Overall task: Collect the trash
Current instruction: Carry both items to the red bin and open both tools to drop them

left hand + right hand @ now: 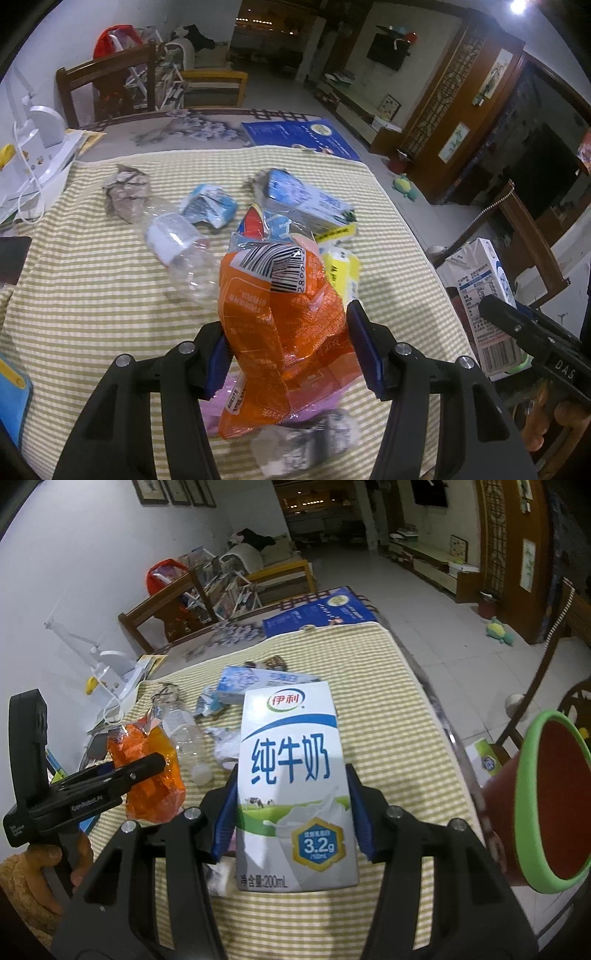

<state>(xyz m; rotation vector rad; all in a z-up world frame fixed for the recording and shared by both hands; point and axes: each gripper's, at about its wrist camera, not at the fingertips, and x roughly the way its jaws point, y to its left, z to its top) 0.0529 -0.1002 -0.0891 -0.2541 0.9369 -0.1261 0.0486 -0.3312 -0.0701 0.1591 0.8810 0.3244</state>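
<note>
The left gripper [286, 354] is pinching a crinkly orange snack wrapper [277, 317], light and slippery, while the right gripper [291, 816] is clamping a stiff milk carton [295, 782] mid-body; the green-rimmed bin [532, 812] is waiting at three o'clock.

Milk carton [295, 786] in right tool [291, 808]

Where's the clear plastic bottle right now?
The clear plastic bottle lies on the striped tablecloth, left of the orange wrapper in the left gripper, near the crumpled blue carton.
</note>
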